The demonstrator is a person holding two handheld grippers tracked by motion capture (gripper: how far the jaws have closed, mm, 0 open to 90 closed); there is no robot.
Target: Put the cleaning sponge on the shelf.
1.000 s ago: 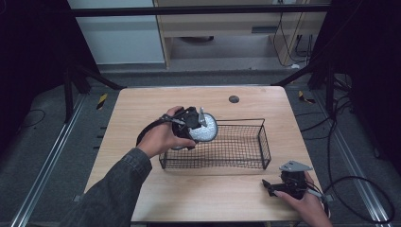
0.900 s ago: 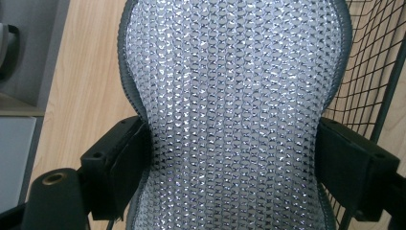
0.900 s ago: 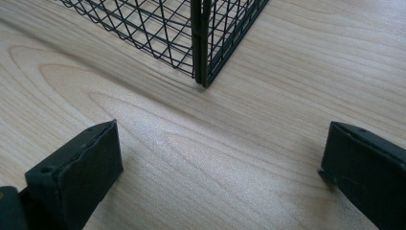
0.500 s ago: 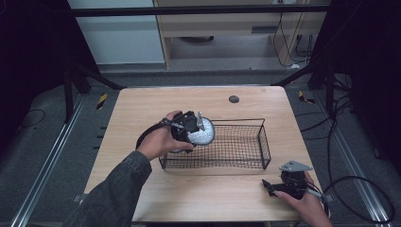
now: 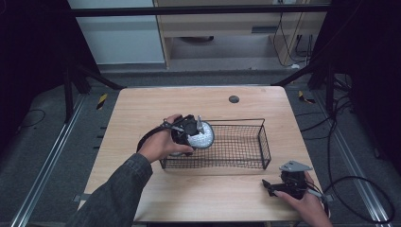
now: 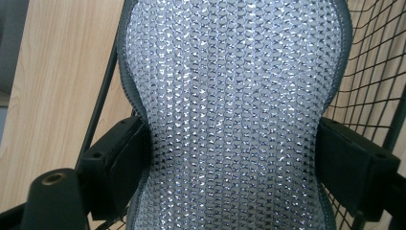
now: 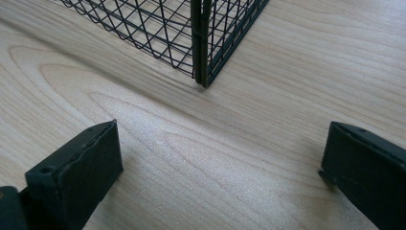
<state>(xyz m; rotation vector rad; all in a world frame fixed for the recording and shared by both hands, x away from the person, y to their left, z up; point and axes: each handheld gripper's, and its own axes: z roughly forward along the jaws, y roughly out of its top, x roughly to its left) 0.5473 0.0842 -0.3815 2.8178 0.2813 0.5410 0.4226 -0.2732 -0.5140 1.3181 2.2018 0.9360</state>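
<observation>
The left gripper [image 5: 196, 134] is clamping a silvery mesh-covered pad [image 5: 202, 136] with a grey rim, and is holding it over the left end of the black wire basket [image 5: 263, 142], which is sitting in the middle of the wooden table [image 5: 142, 109]. In the left gripper view the two black jaws are pressing into the pad's [image 6: 234, 120] narrowed waist from either side, with the basket's wire showing behind it. The right gripper [image 5: 272, 187] is resting near the table's front right corner, its jaws spread wide with nothing between them, pointing at the basket's near corner [image 7: 201, 43].
</observation>
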